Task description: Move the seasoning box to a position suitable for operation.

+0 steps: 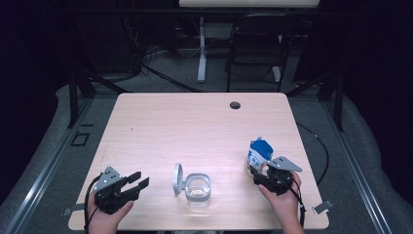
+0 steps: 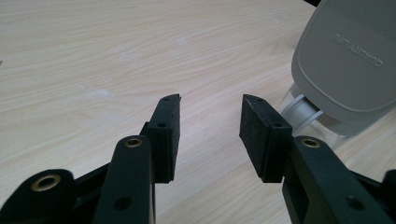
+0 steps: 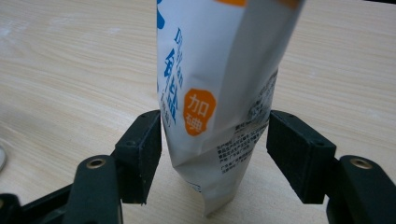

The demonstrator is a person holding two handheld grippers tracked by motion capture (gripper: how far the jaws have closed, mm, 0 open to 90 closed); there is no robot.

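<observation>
Left tongs (image 1: 139, 181): near the front left corner of the tabletop (image 1: 185, 122), held in a hand (image 1: 104, 217); jaws spread apart with bare wood between them, gripping nothing; in the left gripper view (image 2: 210, 133) the pads face each other across a clear gap.
Right tongs (image 1: 260, 176): near the front right of the tabletop, held in the other hand (image 1: 282, 202); in the right gripper view (image 3: 215, 144) jaws wide, one on each side of the pouch's lower part; left pad at or touching the pouch's edge, right pad just clear of it; not clamped.
Pouch (image 1: 259, 152): white with blue and orange print, upright, at the front right of the tabletop, just ahead of the right tongs; in the right gripper view (image 3: 219, 93) standing between the jaws, lower end creased and narrowed.
Jar (image 1: 198, 189): clear, open, at the front middle of the tabletop, between the two tongs and apart from both.
Lid (image 1: 178, 179): grey, hinged, standing up on the jar's left side; in the left gripper view (image 2: 345, 60) just beyond and to the right of the right pad, its lettered outer face toward the camera.
Tabletop: pale wood, a small dark hole (image 1: 235, 105) near the far edge.
Chair (image 1: 258, 44): dark, on the floor beyond the far edge.
</observation>
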